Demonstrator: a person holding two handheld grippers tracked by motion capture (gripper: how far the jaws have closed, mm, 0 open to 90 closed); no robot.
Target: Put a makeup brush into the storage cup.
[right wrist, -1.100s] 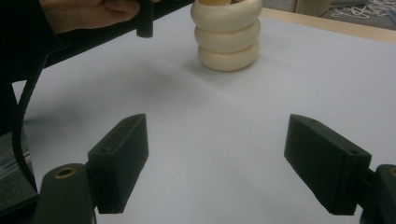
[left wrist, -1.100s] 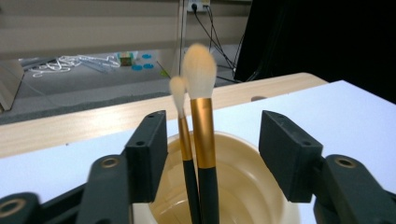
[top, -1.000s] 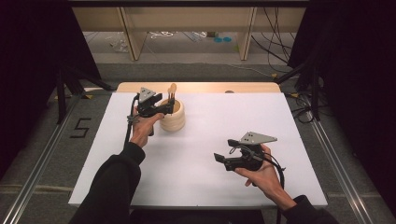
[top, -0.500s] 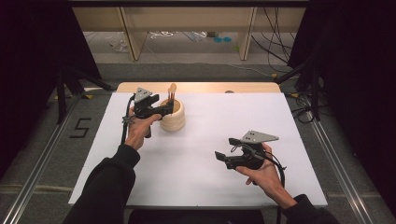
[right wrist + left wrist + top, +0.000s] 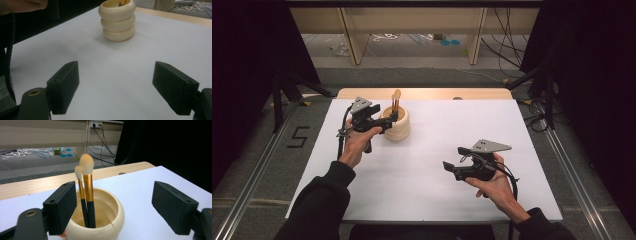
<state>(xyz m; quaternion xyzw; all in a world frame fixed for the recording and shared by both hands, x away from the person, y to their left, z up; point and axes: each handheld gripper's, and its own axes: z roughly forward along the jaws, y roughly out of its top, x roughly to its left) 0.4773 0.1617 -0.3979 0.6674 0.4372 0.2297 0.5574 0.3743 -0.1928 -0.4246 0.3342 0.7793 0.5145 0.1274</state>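
A cream ribbed cup (image 5: 398,129) stands at the back left of the white table (image 5: 437,125). Two brushes (image 5: 396,100) with gold ferrules and dark handles stand upright in it. My left gripper (image 5: 389,120) hovers at the cup's rim on its left side. Its jaws have just been opening, and the brushes (image 5: 88,190) rise just inside the left jaw, untouched, over the cup (image 5: 110,217). My right gripper (image 5: 453,158) is held open over the bare table at the front right, pointing toward the cup (image 5: 117,20), with nothing between its jaws (image 5: 115,87).
A wooden board (image 5: 422,93) runs along the table's far edge. Behind it are floor cables and wooden shelf legs (image 5: 352,35). Black curtains close off both sides. Metal rails run along the floor left and right of the table.
The left gripper's jaws have spread wide apart, and the hand has shifted slightly and lifted a little beside the cup. The brushes stay standing in the cup. The right hand has not moved.
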